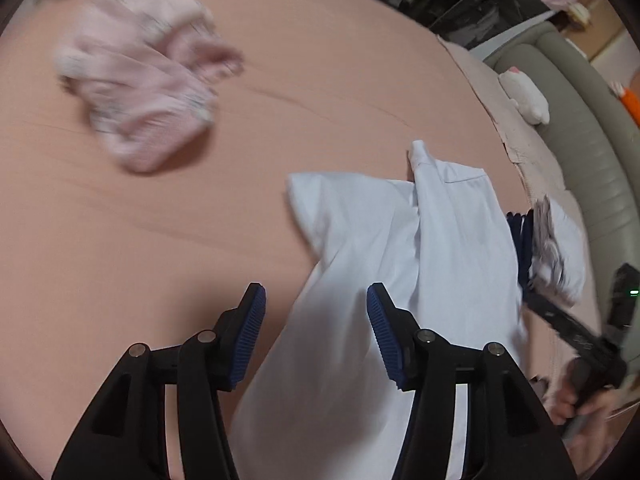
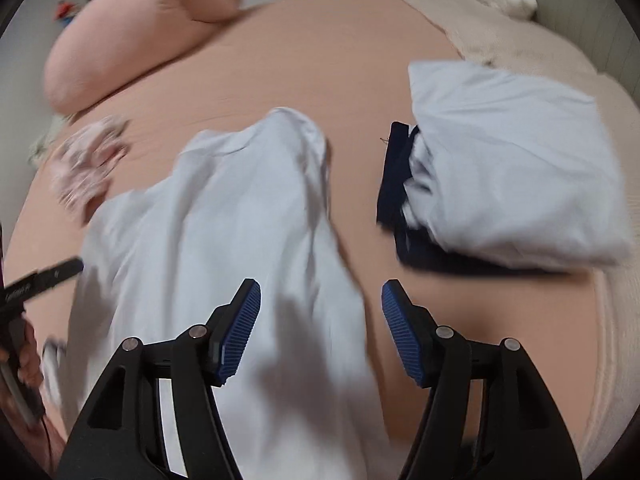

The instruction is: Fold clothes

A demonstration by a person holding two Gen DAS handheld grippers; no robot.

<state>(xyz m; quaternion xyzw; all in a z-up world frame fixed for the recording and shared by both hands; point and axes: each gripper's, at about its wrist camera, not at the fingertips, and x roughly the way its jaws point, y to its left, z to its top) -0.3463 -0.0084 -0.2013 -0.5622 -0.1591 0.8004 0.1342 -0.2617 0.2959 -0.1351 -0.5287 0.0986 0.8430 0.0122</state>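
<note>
Both the left claw and the right claw are held apart, empty, above the white shirt. Three garment heaps are seen on the bed: that shirt, a pink bundle far left, a white-and-navy pile right.

Left gripper over white shirt, jaws wide apart, nothing between the pads.

Shirt lies on peach bedsheet; blurred pink garment well apart, upper left. Right gripper at right edge, blurred.

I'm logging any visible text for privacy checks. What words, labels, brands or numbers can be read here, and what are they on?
Nothing is legible.
White lettering on the left gripper body, seen from the right wrist view: too blurred to read.
White shirt, pink garment, plush toy: no text visible.
</note>
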